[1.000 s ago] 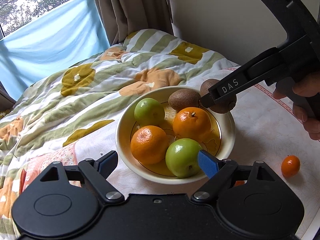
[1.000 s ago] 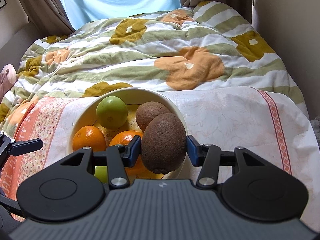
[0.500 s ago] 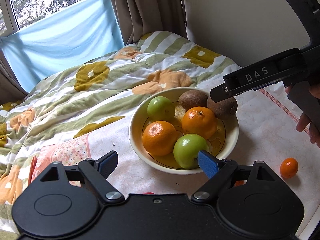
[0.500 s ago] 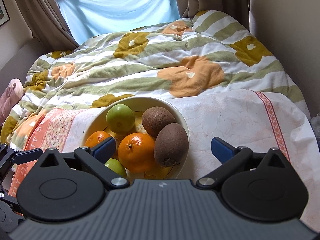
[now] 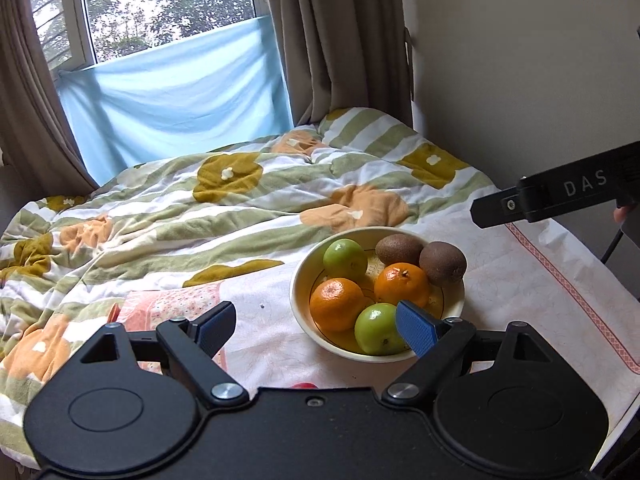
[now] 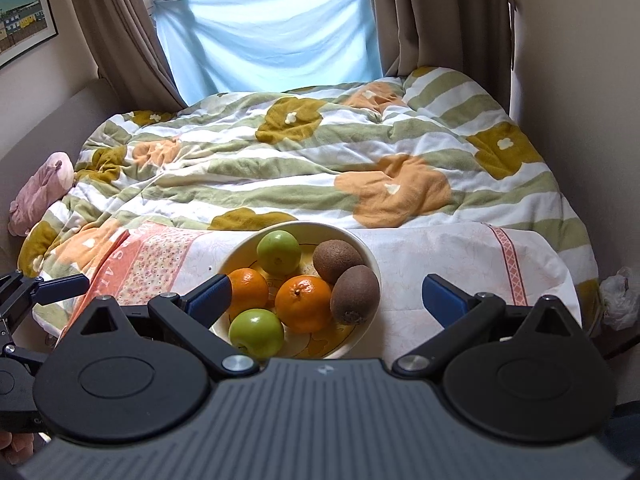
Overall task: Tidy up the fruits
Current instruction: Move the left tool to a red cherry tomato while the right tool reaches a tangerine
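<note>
My right tool (image 6: 324, 294) gapes wide with nothing between its pads, low in the frame above the bowl (image 6: 366, 252). My left tool (image 5: 316, 322) is apart too, empty. In the bowl lie two kiwis (image 6: 355, 295), two oranges (image 6: 304, 303) and two green apples (image 6: 256, 332), centre frame.

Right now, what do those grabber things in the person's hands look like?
Each hand-held gripper is black plastic: two round discs, angled arms with silver screws, and blue textured pads at the fingertips. The left hand-held gripper has a smooth body; the right hand-held gripper has a ribbed grey one. White letters "DAS" mark its side.
</note>
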Demonstrator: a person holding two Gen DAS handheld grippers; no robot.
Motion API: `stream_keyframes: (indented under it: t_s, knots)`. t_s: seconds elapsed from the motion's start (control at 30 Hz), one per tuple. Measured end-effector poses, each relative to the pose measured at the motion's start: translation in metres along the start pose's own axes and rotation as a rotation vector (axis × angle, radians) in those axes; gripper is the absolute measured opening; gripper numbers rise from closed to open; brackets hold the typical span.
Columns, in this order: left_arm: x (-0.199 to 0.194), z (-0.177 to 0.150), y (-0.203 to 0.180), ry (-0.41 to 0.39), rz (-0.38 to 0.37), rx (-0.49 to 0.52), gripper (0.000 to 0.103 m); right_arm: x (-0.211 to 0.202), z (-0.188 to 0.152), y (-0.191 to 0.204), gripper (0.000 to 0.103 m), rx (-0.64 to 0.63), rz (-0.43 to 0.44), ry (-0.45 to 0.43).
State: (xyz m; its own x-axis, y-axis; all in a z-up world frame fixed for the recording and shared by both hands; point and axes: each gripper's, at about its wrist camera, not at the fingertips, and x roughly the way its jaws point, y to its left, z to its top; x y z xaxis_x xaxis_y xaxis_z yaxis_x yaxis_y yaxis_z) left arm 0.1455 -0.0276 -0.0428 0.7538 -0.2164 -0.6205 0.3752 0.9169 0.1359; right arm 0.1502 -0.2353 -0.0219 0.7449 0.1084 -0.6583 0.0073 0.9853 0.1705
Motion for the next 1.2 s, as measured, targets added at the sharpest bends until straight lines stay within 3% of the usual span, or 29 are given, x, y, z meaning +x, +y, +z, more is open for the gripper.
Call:
stream_keyframes:
  t_s: [0.1,0.23,0.43,0.73,1.03,1.13,1.2]
  knots:
    - [-0.016,-0.003,0.002,-0.025,0.036,-0.043,0.098,-0.016,-0.005,0.004,0.103,-0.024,0.009,-0.009]
    - [-0.032,-0.012,0.003,-0.036,0.062,-0.076,0.099,-0.028,-0.014,0.012,0.103,-0.053,0.026,-0.009]
    - [-0.044,-0.032,-0.003,-0.022,0.083,-0.045,0.1,-0.037,-0.034,0.023,0.103,-0.069,0.005,-0.003]
    - [-0.027,-0.069,-0.009,0.075,-0.022,0.042,0.097,-0.026,-0.07,0.04,0.103,-0.009,-0.004,0.031]
    - [0.015,-0.097,0.0,0.167,-0.175,0.092,0.08,0.012,-0.106,0.06,0.103,0.069,-0.084,0.099]
    - [0.03,-0.104,0.002,0.188,-0.209,0.111,0.077,0.026,-0.117,0.066,0.103,0.086,-0.103,0.12]
    - [0.039,-0.108,0.002,0.194,-0.211,0.118,0.07,0.035,-0.122,0.07,0.103,0.088,-0.117,0.133]
